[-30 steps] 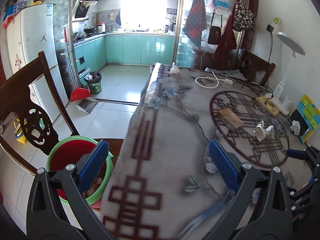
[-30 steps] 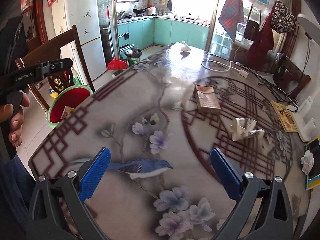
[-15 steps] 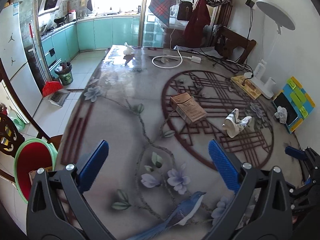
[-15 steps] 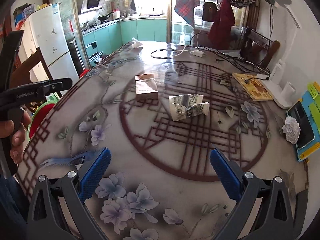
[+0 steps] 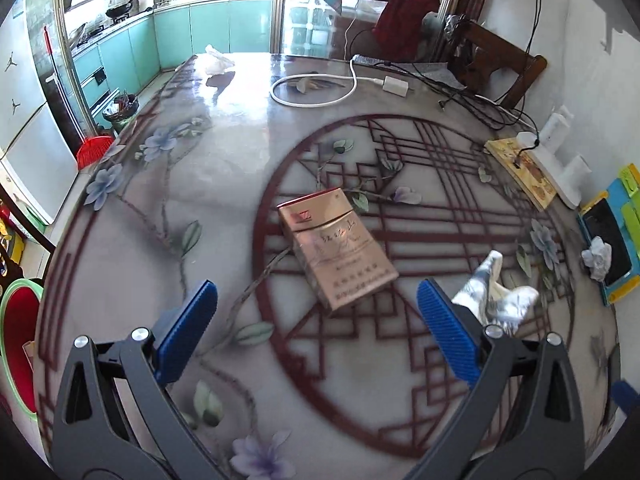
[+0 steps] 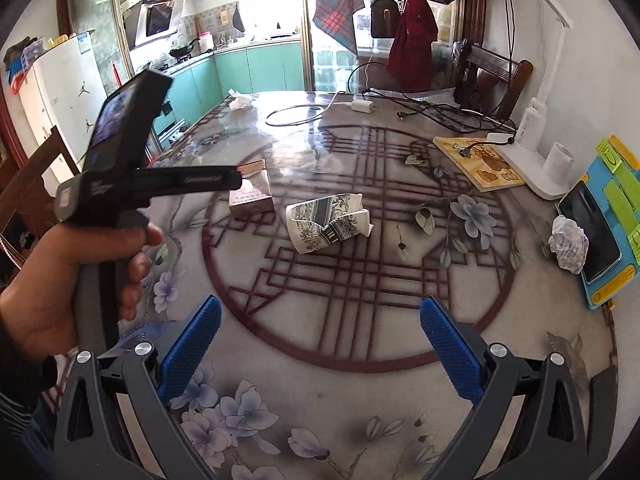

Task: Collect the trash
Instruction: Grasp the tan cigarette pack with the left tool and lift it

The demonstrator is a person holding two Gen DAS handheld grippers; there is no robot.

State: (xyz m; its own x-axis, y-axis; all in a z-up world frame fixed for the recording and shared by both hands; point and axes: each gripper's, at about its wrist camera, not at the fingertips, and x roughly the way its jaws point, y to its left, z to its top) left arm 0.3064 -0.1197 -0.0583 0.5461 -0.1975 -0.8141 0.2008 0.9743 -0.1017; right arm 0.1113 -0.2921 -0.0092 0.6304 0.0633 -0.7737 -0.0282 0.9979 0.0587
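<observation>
- Standing far left below the table edge, seen from the left wrist: a red bin with a green rim
- Showing at the left of the right wrist view: a hand gripping the black handle of the left tool
- Hovering over the patterned table with jaws spread wide and nothing between them: left gripper
- Lying flat just ahead of that gap, nearer the right finger: a gold cigarette pack; in the right wrist view the black tool body is partly covering this pack
- Lying just right of the pack, partly hidden behind the left gripper's right blue pad: a crushed patterned paper cup, clear in the other view
- Hanging open and empty above the table's near edge, well short of the cup: right gripper
- Sitting at the far end: a crumpled white tissue, then a coiled white cable with its charger
- Resting toward the right: a wooden board beside a white lamp base
- Lying at the right edge, touching a phone on a blue and yellow stand: a crumpled paper ball
</observation>
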